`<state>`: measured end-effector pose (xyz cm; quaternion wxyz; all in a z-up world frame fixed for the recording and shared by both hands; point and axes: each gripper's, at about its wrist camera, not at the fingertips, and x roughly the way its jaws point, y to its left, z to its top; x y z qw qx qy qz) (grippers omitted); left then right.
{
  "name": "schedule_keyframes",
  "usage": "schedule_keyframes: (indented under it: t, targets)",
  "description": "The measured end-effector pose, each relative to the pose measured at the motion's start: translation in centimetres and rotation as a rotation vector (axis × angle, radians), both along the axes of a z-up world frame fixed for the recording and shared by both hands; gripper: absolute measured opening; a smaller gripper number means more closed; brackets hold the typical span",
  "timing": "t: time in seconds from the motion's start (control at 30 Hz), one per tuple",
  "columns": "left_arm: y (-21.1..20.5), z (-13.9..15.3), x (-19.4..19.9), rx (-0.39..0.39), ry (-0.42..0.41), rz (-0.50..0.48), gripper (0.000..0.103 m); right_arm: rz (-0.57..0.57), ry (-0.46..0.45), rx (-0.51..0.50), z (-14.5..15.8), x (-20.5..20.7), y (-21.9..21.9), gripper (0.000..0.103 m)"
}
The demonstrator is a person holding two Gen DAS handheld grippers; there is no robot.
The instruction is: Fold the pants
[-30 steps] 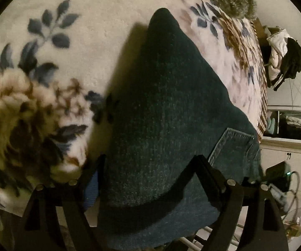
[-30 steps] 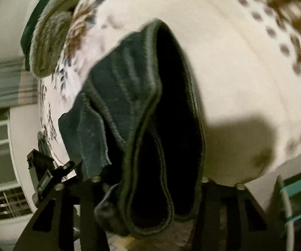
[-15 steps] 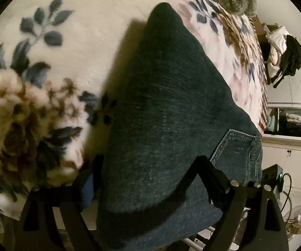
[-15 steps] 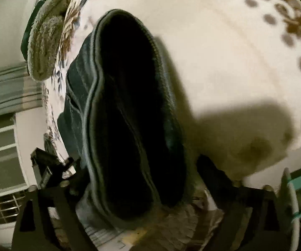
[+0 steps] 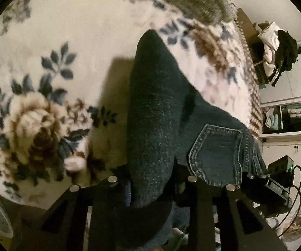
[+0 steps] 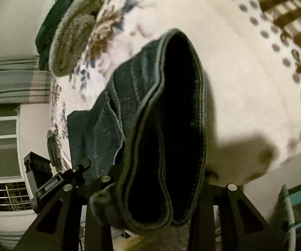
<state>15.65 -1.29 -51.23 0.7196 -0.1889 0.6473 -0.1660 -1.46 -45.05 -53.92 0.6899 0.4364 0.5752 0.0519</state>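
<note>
Between your left gripper's [image 5: 152,179] fingers sits a thick fold of the dark denim pants [image 5: 163,113] — the jaws are pinching that fold, and the cloth rises from them toward 12 o'clock over the floral blanket [image 5: 46,96]. A back pocket [image 5: 217,152] lies at about 4 o'clock from the fold, just beside the finger on that side. At 1 o'clock a shaggy grey pillow [image 5: 188,0] rests on the blanket's far edge.

Your right gripper [image 6: 156,186] is clamped on the same pants [image 6: 167,115] — here you see stitched hems stacked in a loop, running up toward 12 o'clock above the blanket [image 6: 244,79]. At 10 o'clock the grey pillow [image 6: 73,39] shows again; the dotted border curves round at 2 o'clock.
</note>
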Motion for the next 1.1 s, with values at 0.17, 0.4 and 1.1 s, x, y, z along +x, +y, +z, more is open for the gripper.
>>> schedule_keyframes:
  t: [0.17, 0.4, 1.1]
  targets:
    - [0.5, 5.6, 1.0, -0.009, -0.049, 0.026, 0.025, 0.024, -0.066, 0.007, 5.3, 1.5, -0.1, 0.036]
    - [0.4, 12.9, 6.4, -0.025, -0.140, 0.058, 0.024, 0.059, -0.173, -0.015, 13.2, 8.7, 0.1, 0.036]
    - [0.1, 7.0, 41.6, -0.026, -0.174, 0.021, 0.026, -0.006, -0.201, -0.039, 8.6, 46.9, 3.1, 0.036]
